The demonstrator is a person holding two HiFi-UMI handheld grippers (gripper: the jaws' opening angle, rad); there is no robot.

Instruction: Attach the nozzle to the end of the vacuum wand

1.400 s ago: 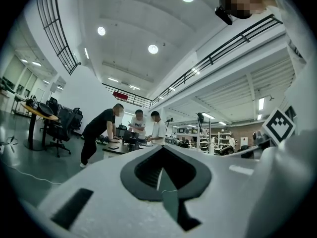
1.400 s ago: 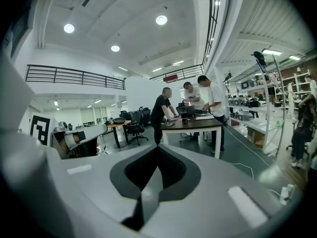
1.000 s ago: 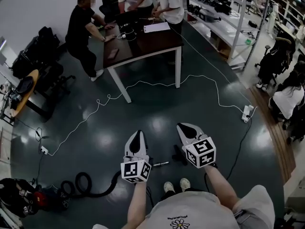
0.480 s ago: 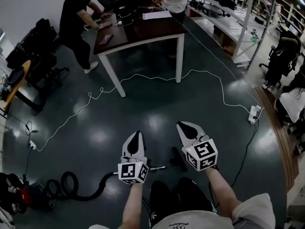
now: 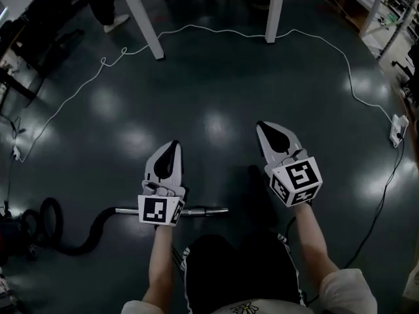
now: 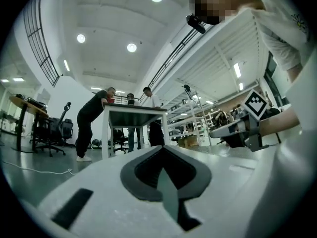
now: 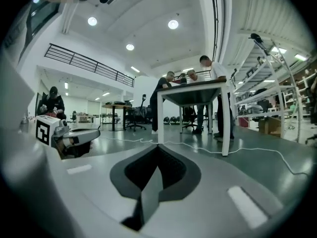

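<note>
The vacuum wand (image 5: 203,210), a thin metal tube, lies level on the dark floor, and its bare end points right. Its left part runs under my left gripper (image 5: 171,146) into a black hose (image 5: 91,231). A dark shape that looks like the nozzle (image 5: 253,183) lies on the floor just right of the wand's end, beside my right gripper (image 5: 266,127). Both grippers hover low over the floor, point away from me, and are shut with nothing in them. In the left gripper view the left gripper (image 6: 161,150) has the right gripper (image 6: 237,129) alongside. The right gripper view shows the right gripper (image 7: 157,150) closed too.
A white cable (image 5: 216,30) snakes across the floor ahead to a power strip (image 5: 397,128). Two white table legs (image 5: 275,12) stand beyond it, with people (image 7: 210,83) at the table. The hose coils (image 5: 49,218) at far left. Office chairs (image 6: 54,133) stand farther off.
The head view and both grippers have dropped close to the floor. The wand now lies right under the left gripper. Both grippers stayed shut.
</note>
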